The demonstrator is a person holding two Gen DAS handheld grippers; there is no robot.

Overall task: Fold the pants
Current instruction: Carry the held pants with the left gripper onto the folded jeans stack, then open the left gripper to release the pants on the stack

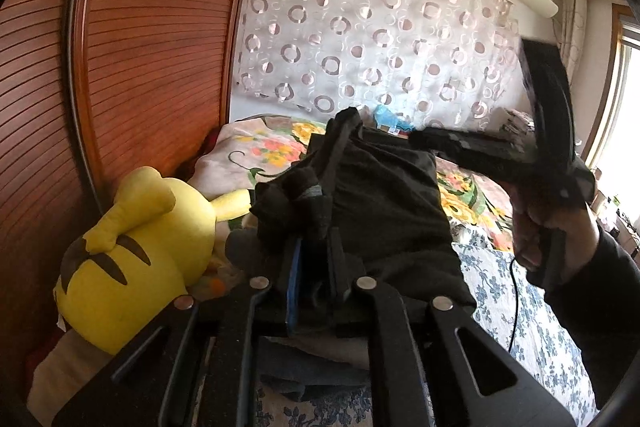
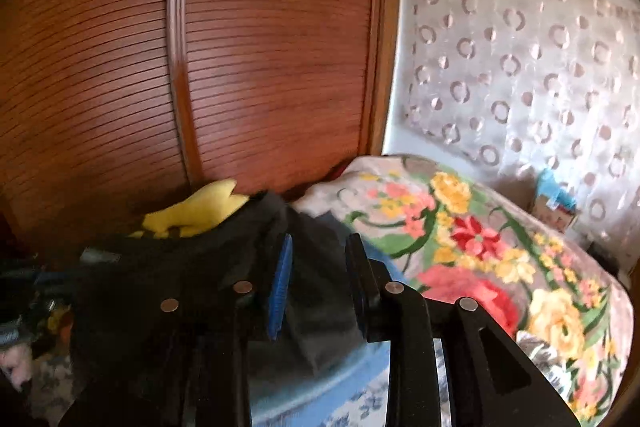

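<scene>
left gripper [image 1: 316,267] clamps black pants [image 1: 384,195]; right gripper [image 2: 320,287] jaws apart, plush [image 1: 132,255] crowding wardrobe [image 1: 120,67].

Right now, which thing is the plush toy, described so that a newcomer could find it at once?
Start at the slatted wooden wardrobe on the left of the left wrist view. At its foot, beside the black pants, lies the plush toy. It is the only bright yellow thing there, with dark brown stripes on its back, unlike the flowered blanket behind it.
</scene>
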